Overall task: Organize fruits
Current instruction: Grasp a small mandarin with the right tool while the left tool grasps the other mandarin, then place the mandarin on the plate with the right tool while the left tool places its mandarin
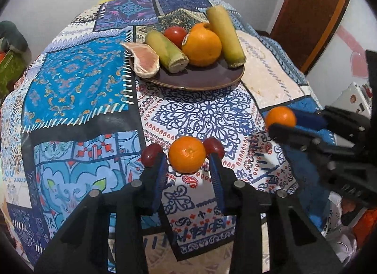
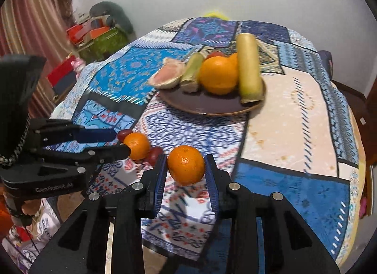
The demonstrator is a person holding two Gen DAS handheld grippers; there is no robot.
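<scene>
My left gripper (image 1: 187, 156) is shut on a small mandarin (image 1: 187, 154) just above the patterned tablecloth; two red grapes (image 1: 151, 153) lie beside its fingertips. My right gripper (image 2: 186, 164) is shut on a second mandarin (image 2: 186, 165) and lifts it a little; this fruit also shows in the left wrist view (image 1: 280, 116). The left gripper's mandarin shows in the right wrist view (image 2: 137, 145). A dark brown plate (image 1: 200, 80) farther back holds a big orange (image 1: 202, 47), two sugarcane pieces (image 1: 225, 35), a pomelo wedge (image 1: 143, 59) and a red tomato (image 1: 175, 34).
The table is covered by a blue patchwork cloth (image 1: 77, 90). A wooden door (image 1: 313, 12) stands at the right. Boxes and bags (image 2: 96, 35) are piled by the wall on the left, next to a striped curtain (image 2: 35, 26).
</scene>
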